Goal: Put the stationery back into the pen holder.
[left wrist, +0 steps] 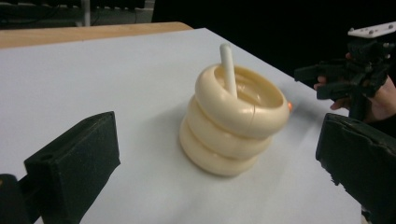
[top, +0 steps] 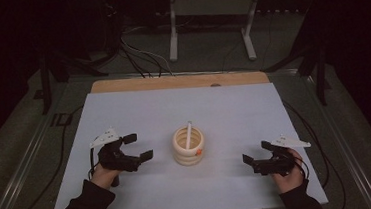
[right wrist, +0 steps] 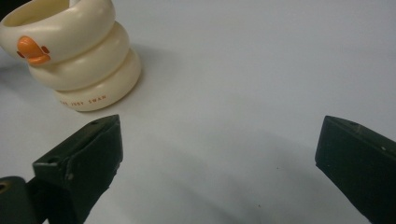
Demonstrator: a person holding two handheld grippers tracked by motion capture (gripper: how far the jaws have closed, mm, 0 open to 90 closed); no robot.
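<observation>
Both grippers' jaws wide, empty; ring stack (right wrist: pixel 70 51) cut off top-left, stick (left wrist: pixel 229 70) blurred.

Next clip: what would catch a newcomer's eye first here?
A cream ring stack stands alone mid-table on the pale sheet, a white rod leaning out of its hollow and an orange mark on its top ring. The left claw and right claw flank it, both open and apart from it.

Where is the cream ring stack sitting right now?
In the high view the cream ring stack stands upright near the middle of the white table, between the left hand-held gripper and right hand-held gripper, touching neither.
</observation>
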